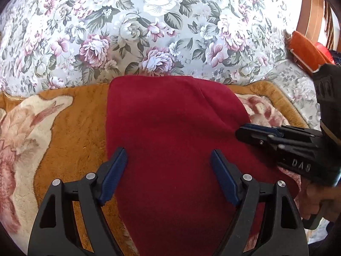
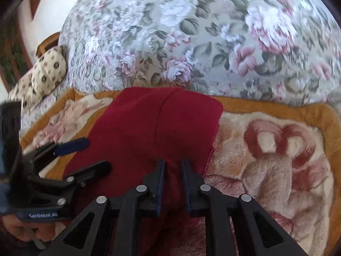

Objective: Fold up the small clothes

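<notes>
Both jaws differ: left gripper (image 1: 168, 162) gapes over red garment (image 1: 170, 132), right gripper (image 2: 173, 168) pinches its edge.

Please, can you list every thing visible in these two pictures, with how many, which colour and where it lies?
dark red fleece garment: one, dark red, lying partly folded on the plush blanket, in the middle.
orange-bordered plush blanket with cream and pink flowers: one, orange, cream and pink, spread under the garment.
grey floral bedspread: one, grey with pink and white flowers, behind the blanket.
cream spotted cushion: one, cream with dark spots, at the far left in the right wrist view.
orange object: one, orange, at the far right edge; what it is cannot be told.
left gripper: one, black with blue pads, jaws open over the garment.
right gripper: one, black with blue pads, jaws closed on a fold of the garment's right side.
</notes>
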A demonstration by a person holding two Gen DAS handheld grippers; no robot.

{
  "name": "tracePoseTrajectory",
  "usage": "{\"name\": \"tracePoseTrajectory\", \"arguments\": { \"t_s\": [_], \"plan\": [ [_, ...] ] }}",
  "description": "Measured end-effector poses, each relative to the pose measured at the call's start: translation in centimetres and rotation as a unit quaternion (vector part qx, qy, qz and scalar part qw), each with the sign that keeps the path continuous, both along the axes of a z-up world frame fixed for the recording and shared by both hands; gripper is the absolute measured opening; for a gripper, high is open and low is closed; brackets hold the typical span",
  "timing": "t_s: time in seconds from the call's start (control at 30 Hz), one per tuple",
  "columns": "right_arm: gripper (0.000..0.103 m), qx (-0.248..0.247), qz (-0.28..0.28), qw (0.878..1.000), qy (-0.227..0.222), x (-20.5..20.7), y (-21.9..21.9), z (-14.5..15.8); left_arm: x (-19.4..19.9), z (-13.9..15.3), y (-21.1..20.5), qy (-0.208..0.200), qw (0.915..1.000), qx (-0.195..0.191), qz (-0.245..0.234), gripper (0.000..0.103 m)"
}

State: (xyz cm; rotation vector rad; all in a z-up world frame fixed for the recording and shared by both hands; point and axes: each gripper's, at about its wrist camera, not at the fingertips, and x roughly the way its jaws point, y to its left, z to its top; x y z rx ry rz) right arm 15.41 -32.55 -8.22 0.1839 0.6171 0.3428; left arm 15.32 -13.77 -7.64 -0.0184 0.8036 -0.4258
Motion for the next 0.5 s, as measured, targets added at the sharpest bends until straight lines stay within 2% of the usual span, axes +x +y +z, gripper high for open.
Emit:
{"name": "tracePoseTrajectory", "arguments": {
  "t_s": [0.13,0.27,0.33,0.37,0.4,0.43,0.5],
  "plan": [
    [0.013,-0.002,0.002,1.000,-0.003,-0.2,0.0,-0.1,-0.2,-0.3,-0.5,-0.005,0.9997,0.022,-0.012,0.081],
    [0.014,0.001,0.003,1.000,-0.012,-0.7,0.2,0.2,-0.3,-0.3,-0.5,-0.006,0.9997,0.023,-0.010,0.082],
    [0.014,0.016,-0.004,0.999,-0.038,-1.7,0.3,1.1,-0.3,-0.3,-0.5,-0.005,0.9997,0.022,-0.007,0.082],
    [0.015,0.028,-0.003,0.997,-0.073,-2.6,0.3,2.0,-0.2,-0.3,-0.5,-0.005,0.9997,0.023,-0.006,0.082],
    [0.016,0.023,-0.006,0.996,-0.087,-2.8,0.5,2.3,-0.3,-0.3,-0.5,-0.006,0.9997,0.024,-0.005,0.083],
    [0.016,0.012,-0.012,0.996,-0.089,-2.8,0.7,2.3,-0.3,-0.3,-0.5,-0.007,0.9997,0.024,-0.004,0.083],
    [0.016,-0.016,-0.024,0.998,-0.048,-1.4,1.2,1.1,-0.4,-0.3,-0.5,-0.010,0.9996,0.024,-0.005,0.083]
  ]
}}
